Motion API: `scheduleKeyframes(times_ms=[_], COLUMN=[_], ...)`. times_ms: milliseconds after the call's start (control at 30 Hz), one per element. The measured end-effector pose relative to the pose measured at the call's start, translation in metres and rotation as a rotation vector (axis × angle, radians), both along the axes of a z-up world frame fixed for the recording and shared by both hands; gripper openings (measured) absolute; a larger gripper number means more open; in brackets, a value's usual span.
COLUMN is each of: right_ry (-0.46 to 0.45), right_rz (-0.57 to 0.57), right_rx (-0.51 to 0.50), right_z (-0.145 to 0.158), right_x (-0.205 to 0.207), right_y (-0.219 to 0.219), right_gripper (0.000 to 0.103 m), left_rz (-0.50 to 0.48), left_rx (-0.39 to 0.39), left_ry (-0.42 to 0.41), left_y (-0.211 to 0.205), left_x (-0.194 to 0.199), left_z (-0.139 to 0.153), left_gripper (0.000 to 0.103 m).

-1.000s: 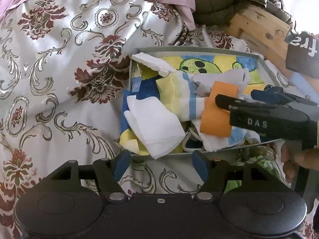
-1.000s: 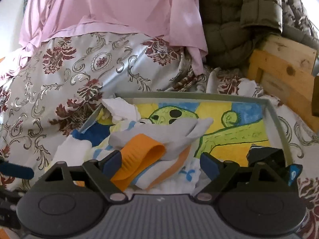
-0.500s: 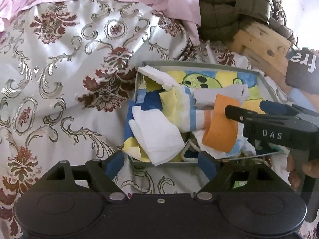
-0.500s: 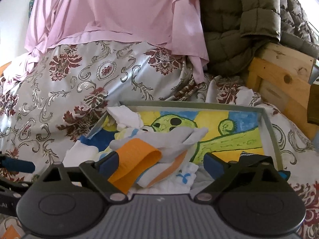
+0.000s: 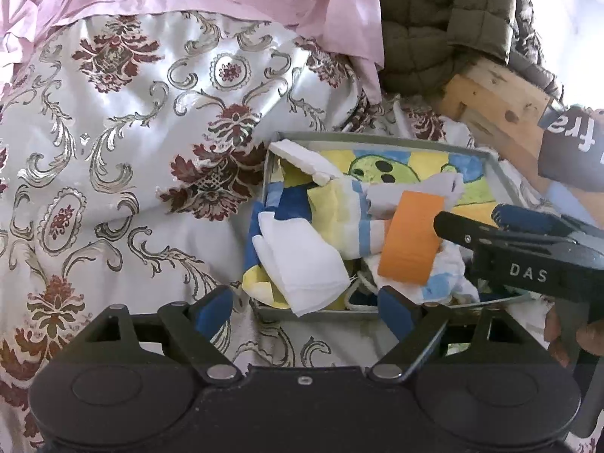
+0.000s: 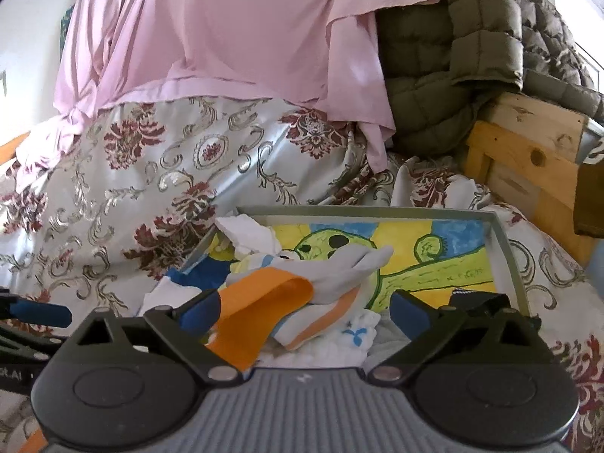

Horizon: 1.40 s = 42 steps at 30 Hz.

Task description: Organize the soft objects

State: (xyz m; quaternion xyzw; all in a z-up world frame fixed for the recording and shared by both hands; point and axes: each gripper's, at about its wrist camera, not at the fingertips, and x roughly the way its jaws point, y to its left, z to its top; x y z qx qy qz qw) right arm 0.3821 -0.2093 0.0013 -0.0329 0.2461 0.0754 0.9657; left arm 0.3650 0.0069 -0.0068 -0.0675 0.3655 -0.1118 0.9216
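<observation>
A grey tray point(image 5: 377, 139) with a green cartoon picture on its floor lies on the bed and holds a heap of soft cloths: a white folded cloth point(image 5: 302, 268), an orange piece point(image 5: 411, 241), a grey sock point(image 6: 351, 268) and striped fabric. My left gripper point(image 5: 304, 307) is open and empty, just short of the tray's near edge. My right gripper point(image 6: 304, 311) is open and empty, above the near side of the heap; it also shows in the left wrist view point(image 5: 502, 226). The tray rim point(image 6: 506, 241) shows in the right wrist view.
The bed has a silver quilt with red floral pattern point(image 5: 132, 151). A pink sheet point(image 6: 226, 30) and an olive padded jacket point(image 6: 472, 37) hang behind. A wooden bed frame point(image 6: 528, 158) stands at the right. A dark item point(image 6: 468, 298) lies in the tray's right corner.
Both grippers have drawn back and up from the tray, so it looks smaller and farther. The cloths have not moved. Both stay open.
</observation>
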Motion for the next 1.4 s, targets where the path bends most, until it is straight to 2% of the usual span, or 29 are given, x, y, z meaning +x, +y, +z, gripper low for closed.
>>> scheduleKeyframes(times_ms=[300, 600, 1000, 1267, 1400], right_ry=[-0.059, -0.075, -0.125, -0.11, -0.079], right_rz=[-0.025, -0.041, -0.031, -0.064, -0.095], right_rx=[0.031, 0.054, 0.069, 0.12, 0.165], right_z=[0.021, 0.041, 0.048, 0.033, 0.02], right_x=[-0.055, -0.133, -0.236, -0.276, -0.291], right_y=[-0.012, -0.022, -0.019, -0.02, -0.024], right_gripper=[0.102, 0.102, 0.103, 0.103, 0.103], left_rz=[0.043, 0.076, 0.098, 0.111, 0.12], left_rx=[-0.006, 0.026, 0.048, 0.07, 0.067], left_ry=[-0.141, -0.268, -0.284, -0.291, -0.259], left_y=[0.002, -0.004, -0.005, -0.006, -0.005], left_x=[-0.042, -0.11, -0.203, -0.242, -0.258], left_z=[0.026, 0.045, 0.044, 0.04, 0.028], left_gripper=[0.092, 0.096, 0.099, 0.102, 0.102])
